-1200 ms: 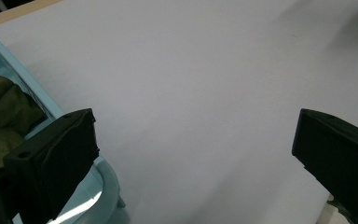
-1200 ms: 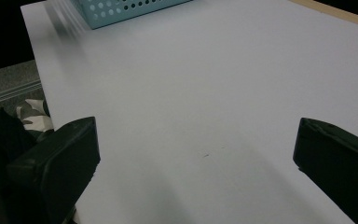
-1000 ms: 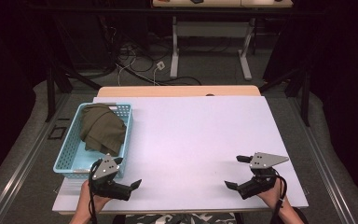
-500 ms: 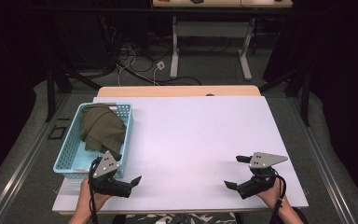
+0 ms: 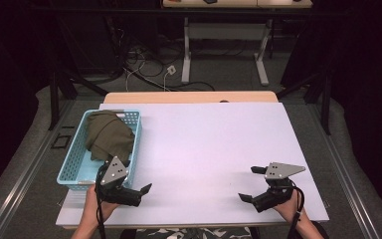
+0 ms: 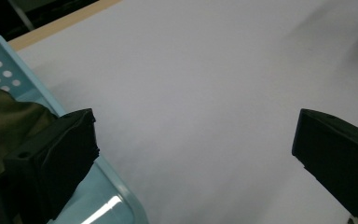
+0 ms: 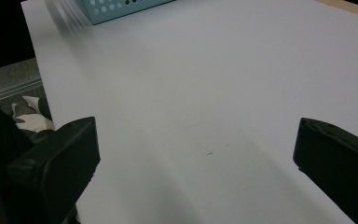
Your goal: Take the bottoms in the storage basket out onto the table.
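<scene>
So the olive-green cloth [image 5: 108, 139] is bunched up in the far half of the light blue perforated basket [image 5: 72, 172], which sits at the left edge of the white table [image 5: 214, 144]. You can't make out what kind of garment it is, it's just a crumpled heap. The left gripper [image 5: 139, 191] is right beside the basket's near right corner, jaws spread wide with nothing between them. In the left gripper view one jaw covers part of the basket rim [image 6: 116, 205] and cuts off most of the cloth [image 6: 9, 121]. The right gripper [image 5: 251, 184] sits well apart at the near right of the table, also spread and empty. In the right gripper view the basket [image 7: 121, 7] is a blurry strip cropped by the top edge.
</scene>
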